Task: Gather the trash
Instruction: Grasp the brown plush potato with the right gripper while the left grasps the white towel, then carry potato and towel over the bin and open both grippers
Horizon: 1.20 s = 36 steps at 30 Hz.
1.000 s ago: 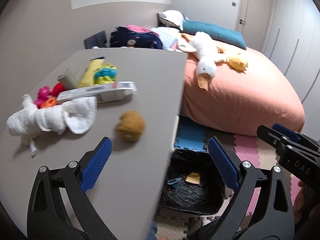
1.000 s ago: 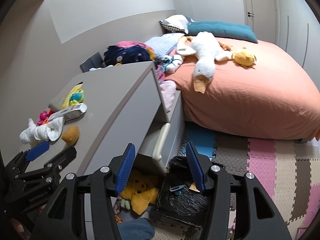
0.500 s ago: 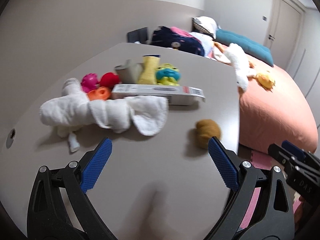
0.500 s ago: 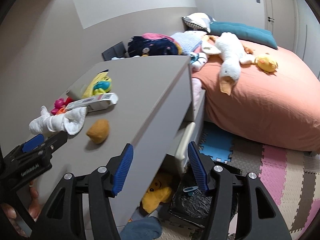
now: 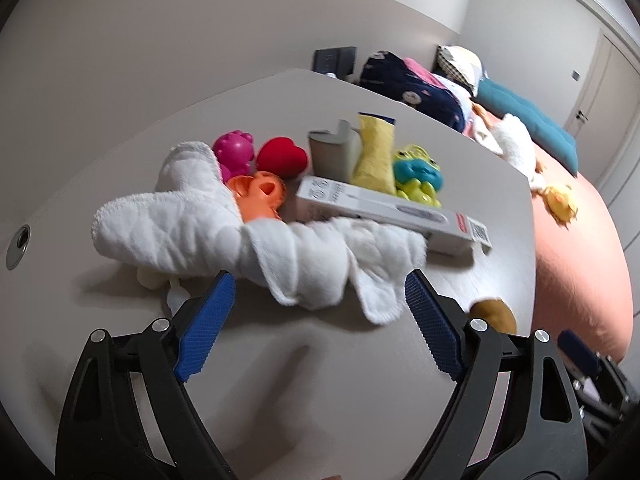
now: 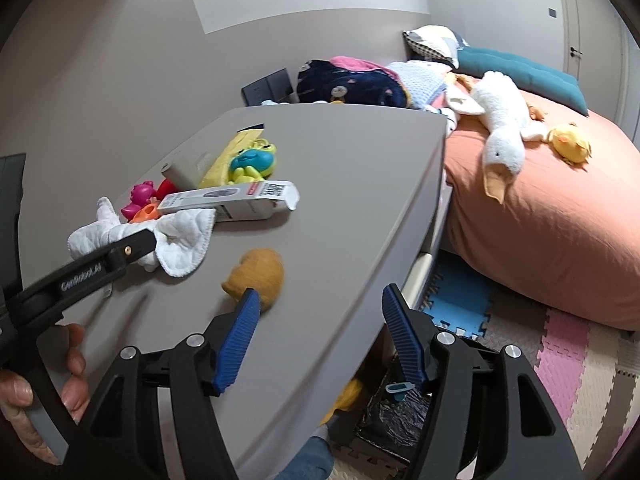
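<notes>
The brown wad (image 5: 493,314) near the bench's (image 5: 360,380) right edge is half hidden behind the left claw's (image 5: 316,322) finger (image 5: 434,326). The black trash bag (image 6: 394,416) peeks out between the right claw's (image 6: 320,338) arms, and the towel's (image 5: 248,240) edges are blurry.

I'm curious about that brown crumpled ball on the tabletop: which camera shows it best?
The right wrist view: the brown ball lies almost whole there, just beyond the right tool's blue pad. In the left wrist view it peeks out behind the left tool's arm, blurred.

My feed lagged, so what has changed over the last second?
Both grippers swung from the floor bin onto the desk: left gripper, jaws closing, empty, faces the white cloth; right gripper, jaws opening, empty, nears the brown ball. Desk items stayed put.
</notes>
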Tool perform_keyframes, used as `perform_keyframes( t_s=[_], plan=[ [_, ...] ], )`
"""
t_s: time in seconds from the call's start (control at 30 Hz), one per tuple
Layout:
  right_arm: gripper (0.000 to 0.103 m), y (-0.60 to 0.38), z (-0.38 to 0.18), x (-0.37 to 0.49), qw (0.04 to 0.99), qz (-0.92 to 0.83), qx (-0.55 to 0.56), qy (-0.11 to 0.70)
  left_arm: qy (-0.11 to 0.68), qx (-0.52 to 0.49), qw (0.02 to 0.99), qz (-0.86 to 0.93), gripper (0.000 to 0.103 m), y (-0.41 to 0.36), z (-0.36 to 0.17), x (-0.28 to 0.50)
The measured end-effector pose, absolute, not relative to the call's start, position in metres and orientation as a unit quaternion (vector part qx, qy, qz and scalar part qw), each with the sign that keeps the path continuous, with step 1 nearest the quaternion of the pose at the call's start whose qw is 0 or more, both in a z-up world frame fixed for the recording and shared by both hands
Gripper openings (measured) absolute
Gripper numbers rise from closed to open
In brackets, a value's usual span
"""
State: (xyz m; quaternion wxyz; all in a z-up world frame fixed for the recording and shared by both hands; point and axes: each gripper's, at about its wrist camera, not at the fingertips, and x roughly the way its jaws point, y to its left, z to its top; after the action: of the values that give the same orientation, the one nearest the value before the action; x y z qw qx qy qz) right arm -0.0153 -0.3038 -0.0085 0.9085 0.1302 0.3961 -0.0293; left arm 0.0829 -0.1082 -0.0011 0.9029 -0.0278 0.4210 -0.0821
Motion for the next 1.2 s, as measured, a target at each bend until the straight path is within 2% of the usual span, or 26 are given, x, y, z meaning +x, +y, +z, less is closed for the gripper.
perform_keyframes(
  t_s=[0.33,0.57,0.87,0.97,1.03,1.07,1.2],
  plan=[
    [0.072,-0.280,-0.016,0.015,0.908,-0.002,0.121,0.401,0.437,-0.051,0.896,-0.060,0.084,-0.097,-0.009,0.111],
    [0.073,-0.273,-0.022,0.026,0.904,0.011,0.123,0.410,0.439,-0.087,0.892,-0.058,0.071,-0.083,-0.016,0.121],
    [0.073,-0.253,-0.026,0.043,0.904,0.025,0.102,0.415,0.430,-0.105,0.895,-0.058,0.061,-0.076,-0.020,0.124],
    [0.058,-0.248,-0.026,0.045,0.906,0.022,0.088,0.414,0.432,-0.094,0.895,-0.060,0.054,-0.080,-0.019,0.124],
    [0.042,-0.246,-0.026,0.043,0.907,0.020,0.081,0.414,0.434,-0.088,0.895,-0.062,0.051,-0.081,-0.018,0.124],
    [0.038,-0.246,-0.026,0.042,0.906,0.020,0.082,0.414,0.434,-0.086,0.894,-0.064,0.050,-0.082,-0.018,0.124],
    [0.038,-0.246,-0.026,0.042,0.905,0.029,0.090,0.415,0.422,-0.082,0.900,-0.071,0.045,-0.082,-0.016,0.120]
  ],
)
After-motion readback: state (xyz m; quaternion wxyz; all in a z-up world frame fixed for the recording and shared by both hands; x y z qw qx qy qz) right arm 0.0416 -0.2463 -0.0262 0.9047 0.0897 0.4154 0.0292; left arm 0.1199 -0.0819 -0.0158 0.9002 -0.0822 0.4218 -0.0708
